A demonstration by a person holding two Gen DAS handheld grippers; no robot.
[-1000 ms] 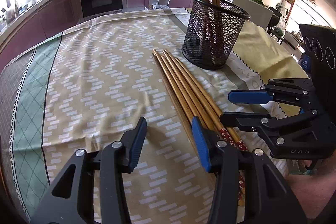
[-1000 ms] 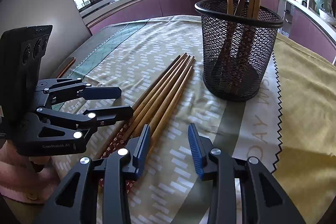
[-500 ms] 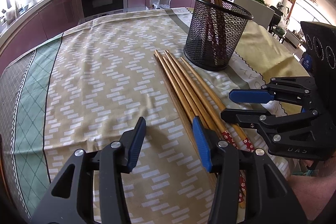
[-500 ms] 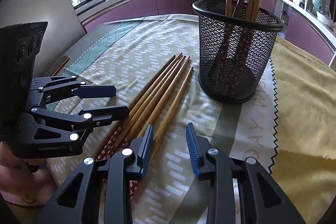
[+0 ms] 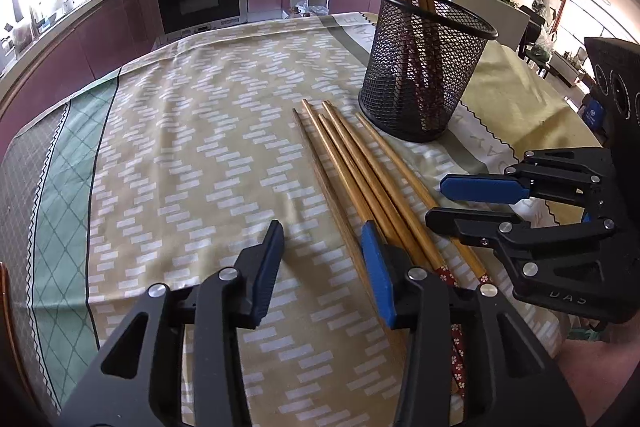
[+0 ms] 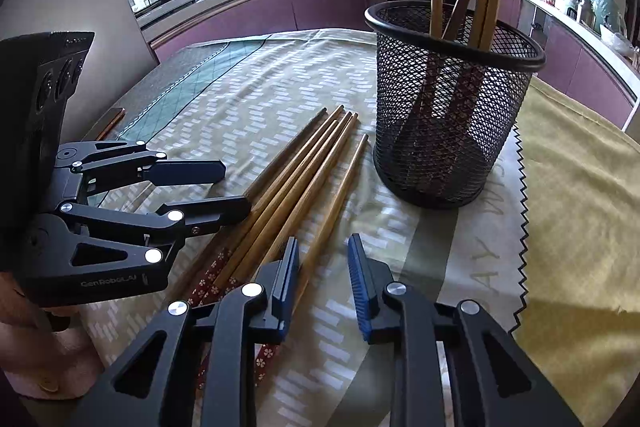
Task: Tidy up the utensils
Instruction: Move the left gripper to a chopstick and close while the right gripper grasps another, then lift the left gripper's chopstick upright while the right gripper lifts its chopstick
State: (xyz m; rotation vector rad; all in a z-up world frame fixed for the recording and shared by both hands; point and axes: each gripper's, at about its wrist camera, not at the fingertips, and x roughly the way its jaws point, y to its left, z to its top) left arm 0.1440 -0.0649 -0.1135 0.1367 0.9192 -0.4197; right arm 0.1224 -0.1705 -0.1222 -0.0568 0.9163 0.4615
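Covering the bench (image 5: 208, 131) is a patterned tablecloth (image 6: 256, 95) with a green diamond border, and beyond it the kitchen units are curving away, too warped by the lens to read in detail. A yellow cloth (image 6: 580, 195) with a zigzag edge is lying over the cloth's far side, partly cut off by the frame. Standing upright on the tablecloth is a black mesh holder (image 5: 428, 67), with four wooden chopsticks leaning inside it; their tips are running out of the top of both views. Just beside the holder, but apart from it, five loose chopsticks (image 5: 360, 179) are lying in a row, and their flower-printed ends are disappearing under the gripper bodies. The left gripper (image 5: 320, 263) is hovering over the near end of that row with its jaws partly apart, having just been closing; nothing but cloth is showing between the pads, and one pad is sitting over the outermost stick. The right gripper (image 6: 322, 275) is standing narrower, also just closing, with the rightmost chopstick passing under its left pad; whether it is touching is hard to tell. A hand (image 6: 40, 359) is peeking out below the left gripper, mostly hidden.
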